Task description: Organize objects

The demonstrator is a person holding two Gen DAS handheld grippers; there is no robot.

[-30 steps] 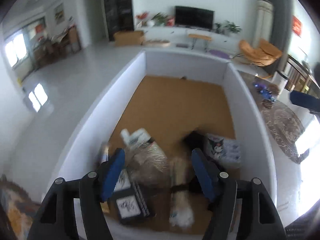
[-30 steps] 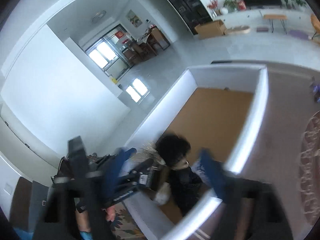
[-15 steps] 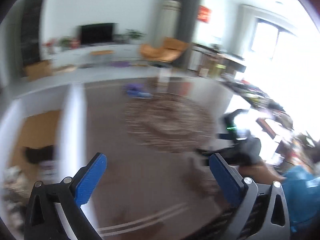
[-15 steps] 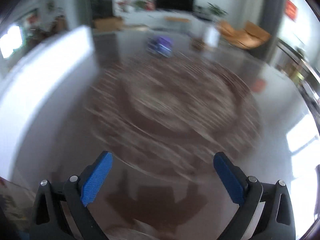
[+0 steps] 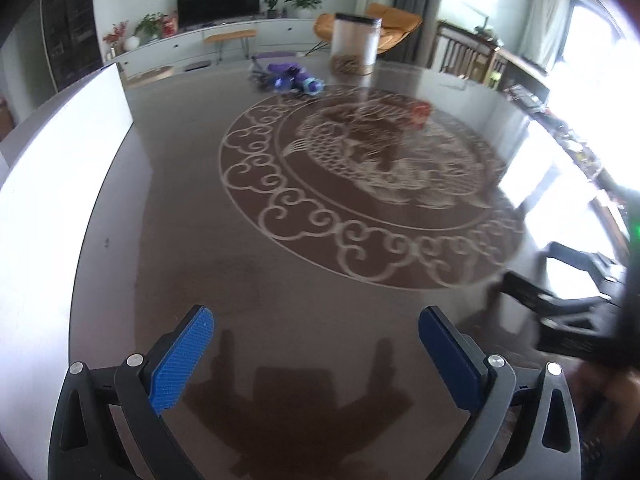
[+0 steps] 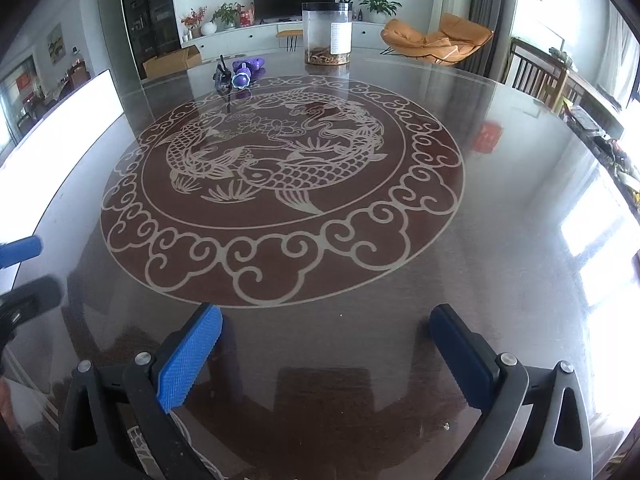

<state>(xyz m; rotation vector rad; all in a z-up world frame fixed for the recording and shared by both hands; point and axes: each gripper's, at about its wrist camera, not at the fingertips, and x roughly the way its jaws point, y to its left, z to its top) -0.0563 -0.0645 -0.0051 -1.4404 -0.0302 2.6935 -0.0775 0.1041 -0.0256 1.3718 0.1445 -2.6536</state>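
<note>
Both tools, the left tool (image 5: 316, 350) and right tool (image 6: 326, 350), hung with ribbed blue pads spread wide, empty, above the glossy round desk (image 6: 500, 240) with its carved fish medallion. A purple toy (image 6: 246, 72) and a clear plastic jar (image 6: 327, 34) stood at the far edge.

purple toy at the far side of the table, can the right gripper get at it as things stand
Probably yes: the right gripper is open and empty, and the tabletop up to the purple toy is bare. It sits far off, though, so a long reach.
</note>
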